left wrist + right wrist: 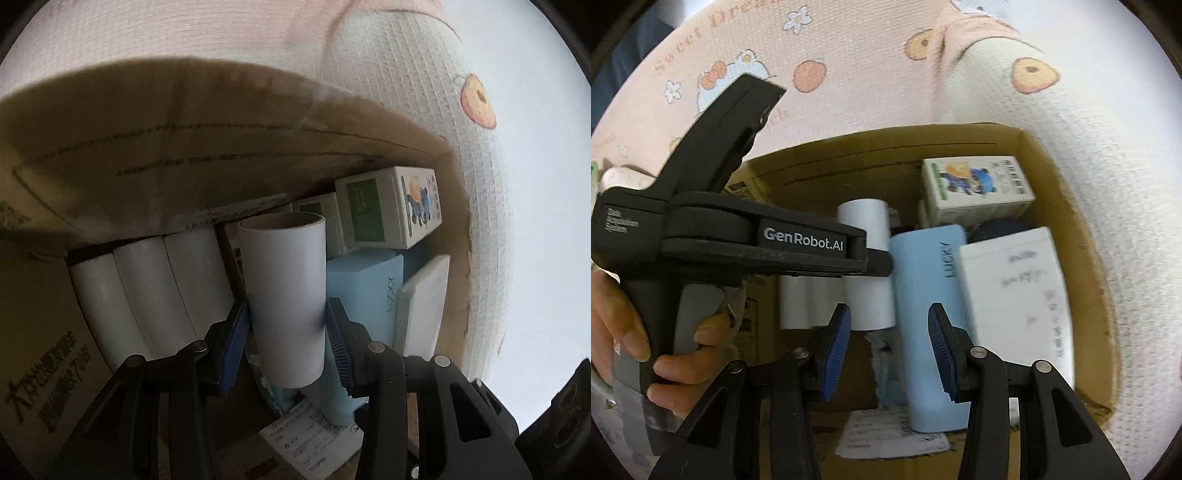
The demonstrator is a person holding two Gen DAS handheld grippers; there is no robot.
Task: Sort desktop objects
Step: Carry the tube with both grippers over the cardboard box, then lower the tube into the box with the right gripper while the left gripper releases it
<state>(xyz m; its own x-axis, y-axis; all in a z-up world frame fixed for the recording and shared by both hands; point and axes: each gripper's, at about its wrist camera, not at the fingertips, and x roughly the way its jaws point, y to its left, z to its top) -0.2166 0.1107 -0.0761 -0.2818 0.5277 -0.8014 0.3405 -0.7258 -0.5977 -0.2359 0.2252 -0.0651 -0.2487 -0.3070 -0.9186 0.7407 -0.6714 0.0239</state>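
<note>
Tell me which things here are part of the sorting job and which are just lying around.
Part of the job:
- white roll, held in the left gripper
- cardboard box being filled
- blue LUCKY case, cartoon carton, three white rolls already inside

Lying about:
- patterned cloth under the box
- paper slip on the box floor

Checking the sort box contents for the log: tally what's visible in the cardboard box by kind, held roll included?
White rolls: 4, three side by side plus one gripped by the left gripper
Light blue LUCKY box: 1
Cartoon-printed cartons: 2, the second mostly hidden
Flat white box: 1
Printed paper slip: 1
Total: 9, partly hidden items not counted
</note>
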